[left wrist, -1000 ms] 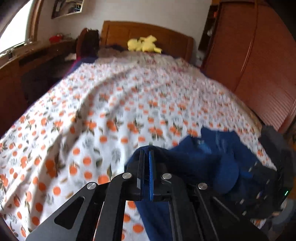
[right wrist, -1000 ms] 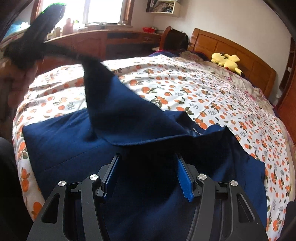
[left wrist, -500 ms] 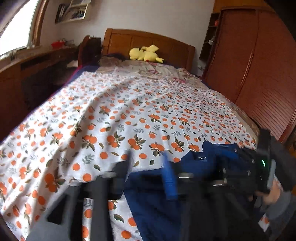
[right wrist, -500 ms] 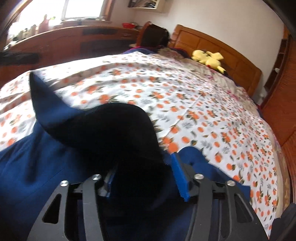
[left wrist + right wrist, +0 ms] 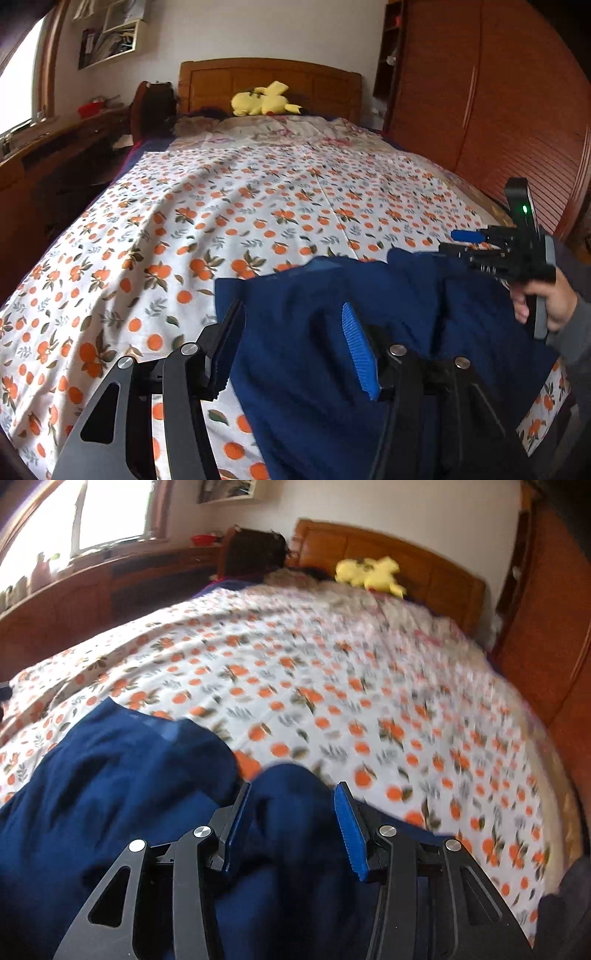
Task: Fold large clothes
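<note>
A dark blue garment (image 5: 332, 343) lies bunched at the near end of the bed, on the orange-print sheet (image 5: 258, 221). My left gripper (image 5: 291, 314) is open just above the garment's left part, with cloth lying under and between its jaws. In the right wrist view the garment (image 5: 110, 775) fills the lower left, and my right gripper (image 5: 291, 794) is open over a raised fold of it. The right gripper also shows in the left wrist view (image 5: 465, 240), held in a hand at the garment's far right edge.
A yellow plush toy (image 5: 264, 103) lies by the wooden headboard (image 5: 266, 79). A wooden wardrobe (image 5: 498, 110) stands along the bed's right side. A wooden desk (image 5: 48, 155) runs under the window on the left.
My left gripper was shut on the garment and has opened, dropping the lifted cloth onto the bed. The right gripper stayed open and moved over the settled fold.
</note>
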`<move>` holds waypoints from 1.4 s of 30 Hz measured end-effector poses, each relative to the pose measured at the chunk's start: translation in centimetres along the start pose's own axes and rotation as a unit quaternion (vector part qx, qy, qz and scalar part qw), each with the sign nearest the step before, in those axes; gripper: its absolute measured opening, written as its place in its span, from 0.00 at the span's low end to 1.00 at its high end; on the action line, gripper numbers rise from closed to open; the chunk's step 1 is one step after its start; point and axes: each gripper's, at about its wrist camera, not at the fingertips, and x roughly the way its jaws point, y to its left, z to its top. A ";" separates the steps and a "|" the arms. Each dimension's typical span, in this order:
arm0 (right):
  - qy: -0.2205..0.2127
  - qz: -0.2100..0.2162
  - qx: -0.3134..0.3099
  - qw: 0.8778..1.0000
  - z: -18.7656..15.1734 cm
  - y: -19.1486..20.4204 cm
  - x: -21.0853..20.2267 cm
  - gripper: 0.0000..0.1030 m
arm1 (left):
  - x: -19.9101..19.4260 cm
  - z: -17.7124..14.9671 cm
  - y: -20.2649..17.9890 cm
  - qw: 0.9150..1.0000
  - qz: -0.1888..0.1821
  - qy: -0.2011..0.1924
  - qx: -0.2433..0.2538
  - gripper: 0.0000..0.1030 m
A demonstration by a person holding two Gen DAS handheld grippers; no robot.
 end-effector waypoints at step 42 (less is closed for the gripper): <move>0.023 -0.014 0.044 0.999 4.0 2.3 4.8 0.63 | 1.1 -1.6 -3.7 0.999 -0.023 0.014 0.043 0.71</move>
